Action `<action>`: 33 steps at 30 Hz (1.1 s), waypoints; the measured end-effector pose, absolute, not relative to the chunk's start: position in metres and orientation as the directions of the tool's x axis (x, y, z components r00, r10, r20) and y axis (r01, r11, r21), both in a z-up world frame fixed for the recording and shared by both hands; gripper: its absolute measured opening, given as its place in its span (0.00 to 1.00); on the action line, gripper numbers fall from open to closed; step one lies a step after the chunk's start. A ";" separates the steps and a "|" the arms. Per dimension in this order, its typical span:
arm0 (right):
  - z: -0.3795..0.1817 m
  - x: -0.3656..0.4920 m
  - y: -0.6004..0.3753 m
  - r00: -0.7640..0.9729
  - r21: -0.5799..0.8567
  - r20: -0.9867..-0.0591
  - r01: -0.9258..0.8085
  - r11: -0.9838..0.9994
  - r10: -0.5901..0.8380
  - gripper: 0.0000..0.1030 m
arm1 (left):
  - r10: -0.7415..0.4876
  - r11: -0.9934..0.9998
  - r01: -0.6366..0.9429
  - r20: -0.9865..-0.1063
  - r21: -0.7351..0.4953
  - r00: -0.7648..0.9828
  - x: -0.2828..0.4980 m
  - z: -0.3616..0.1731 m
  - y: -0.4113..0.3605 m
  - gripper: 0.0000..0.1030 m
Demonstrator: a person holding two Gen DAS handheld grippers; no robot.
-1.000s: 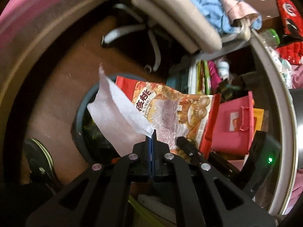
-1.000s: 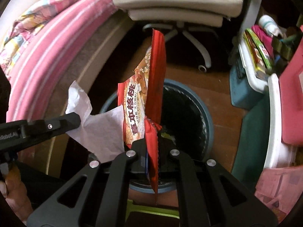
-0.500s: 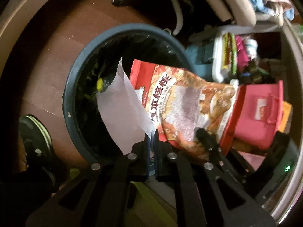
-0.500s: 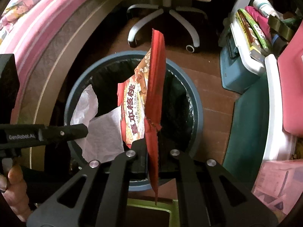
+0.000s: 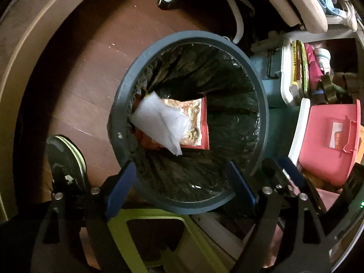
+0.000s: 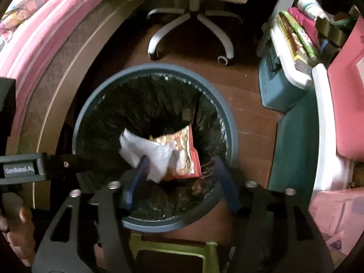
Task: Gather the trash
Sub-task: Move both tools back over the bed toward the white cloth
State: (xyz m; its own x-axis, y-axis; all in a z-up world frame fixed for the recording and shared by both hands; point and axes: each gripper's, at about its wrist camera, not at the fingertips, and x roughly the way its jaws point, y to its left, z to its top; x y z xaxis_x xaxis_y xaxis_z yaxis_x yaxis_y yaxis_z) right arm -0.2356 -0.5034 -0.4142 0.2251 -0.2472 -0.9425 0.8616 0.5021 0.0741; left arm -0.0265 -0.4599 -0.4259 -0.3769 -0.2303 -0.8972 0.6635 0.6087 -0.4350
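Note:
A round dark-blue trash bin with a black liner stands on the wooden floor below both grippers. Inside it lie a white tissue and a red snack wrapper, the tissue partly over the wrapper. My left gripper hovers over the bin's near rim, its jaws opening, nothing between them. My right gripper also hangs above the bin with jaws opening and nothing held; the trash shows below its gap. In the right wrist view the left gripper's body reaches in from the left.
An office chair's white base stands behind the bin. A green stool is under the grippers. Blue and white storage boxes and a pink bag crowd the right. A shoe rests at left, a pink bed edge beyond.
Both grippers went from shut to open. The tissue left the left gripper and the snack wrapper left the right; both now lie in the bin. Both hands sank toward the bin.

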 end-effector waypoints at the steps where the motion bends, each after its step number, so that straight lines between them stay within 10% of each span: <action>1: -0.411 -0.236 -0.504 0.230 0.074 -0.939 0.862 0.501 -0.257 0.72 | -0.233 0.612 0.665 -0.901 -0.429 -0.366 -0.025 -0.423 -0.459 0.81; 22: -0.225 -0.144 -0.429 0.619 0.174 -0.704 0.625 0.761 -0.347 0.83 | -0.669 0.694 0.429 -0.738 -0.579 0.087 0.058 -0.237 -0.330 0.83; 33: -0.134 -0.059 -0.348 0.787 0.178 -0.573 0.391 0.903 -0.229 0.86 | -0.686 0.728 0.380 -0.615 -0.571 0.390 0.113 -0.140 -0.209 0.84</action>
State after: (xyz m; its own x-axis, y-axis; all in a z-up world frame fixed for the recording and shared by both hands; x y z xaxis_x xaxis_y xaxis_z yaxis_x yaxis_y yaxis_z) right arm -0.0595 -0.3475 -0.1337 0.7874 -0.2287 -0.5725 0.3914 0.9029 0.1776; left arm 0.1127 -0.2088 -0.1399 0.3897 -0.6860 -0.6145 0.3797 0.7276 -0.5714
